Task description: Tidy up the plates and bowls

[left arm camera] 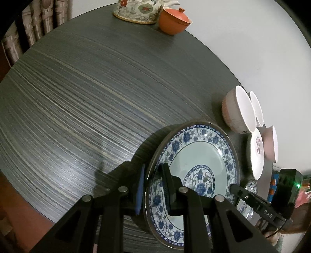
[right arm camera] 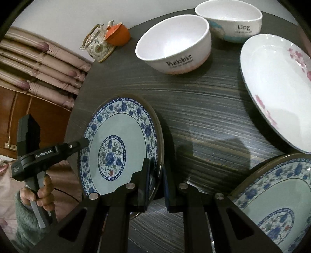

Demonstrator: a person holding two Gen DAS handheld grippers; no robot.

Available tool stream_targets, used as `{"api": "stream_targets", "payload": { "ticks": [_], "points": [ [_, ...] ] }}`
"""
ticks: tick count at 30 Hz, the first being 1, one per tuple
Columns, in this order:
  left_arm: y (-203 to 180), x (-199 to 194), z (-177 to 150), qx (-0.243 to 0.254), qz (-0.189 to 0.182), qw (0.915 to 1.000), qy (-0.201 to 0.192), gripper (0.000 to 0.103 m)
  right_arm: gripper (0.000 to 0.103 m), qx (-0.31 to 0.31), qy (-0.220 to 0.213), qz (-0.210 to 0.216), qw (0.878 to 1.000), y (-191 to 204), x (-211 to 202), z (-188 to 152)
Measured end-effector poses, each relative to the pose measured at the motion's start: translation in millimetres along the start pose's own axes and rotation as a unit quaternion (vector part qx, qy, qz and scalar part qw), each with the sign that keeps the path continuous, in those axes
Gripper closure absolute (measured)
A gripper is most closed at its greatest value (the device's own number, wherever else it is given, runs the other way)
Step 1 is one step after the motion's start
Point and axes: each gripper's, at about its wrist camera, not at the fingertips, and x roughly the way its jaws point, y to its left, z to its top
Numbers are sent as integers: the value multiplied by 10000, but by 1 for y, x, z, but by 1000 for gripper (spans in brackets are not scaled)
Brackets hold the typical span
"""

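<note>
A blue-and-white floral plate (left arm camera: 198,151) (right arm camera: 116,124) is held by its rim from two sides above the dark striped table (left arm camera: 77,97). My left gripper (left arm camera: 152,179) is shut on its near rim, and its tip (right arm camera: 84,143) shows on the plate's far rim in the right wrist view. My right gripper (right arm camera: 156,171) is shut on the opposite rim, with its tip (left arm camera: 233,187) seen across the plate. A second blue-and-white plate (right arm camera: 272,204) lies at the lower right. A white plate with pink flowers (right arm camera: 272,87), a "Rabbit" bowl (right arm camera: 173,44) and a "Dog" bowl (right arm camera: 229,21) stand beyond.
A floral teapot (left arm camera: 136,9) and an orange lidded cup (left arm camera: 174,20) stand at the table's far edge. A third bowl (left arm camera: 271,144) sits beside the pink-flowered plate (left arm camera: 256,153). A hand in a fuzzy green sleeve (right arm camera: 38,194) grips the left tool. Curtains hang past the table.
</note>
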Motion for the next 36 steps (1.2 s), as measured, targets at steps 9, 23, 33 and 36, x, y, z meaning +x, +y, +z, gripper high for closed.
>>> {"api": "stream_targets", "payload": {
  "ticks": [9,23,33,36],
  "points": [
    [10,7,4,4,14,10000,-47,87,90,-4,0,-73,10000,4,11,-2],
    [13,19,6,-95,17,10000,13,83,89,0,68,-155,9999,8,18,-4],
    [6,22,5,-37,149,9999,-44,81,84,-135,-15,-268,9995,11,18,-4],
    [7,19,7,-63,272,9995,-118,76,81,-136,-40,-329,9994,9,17,-4]
  ]
}}
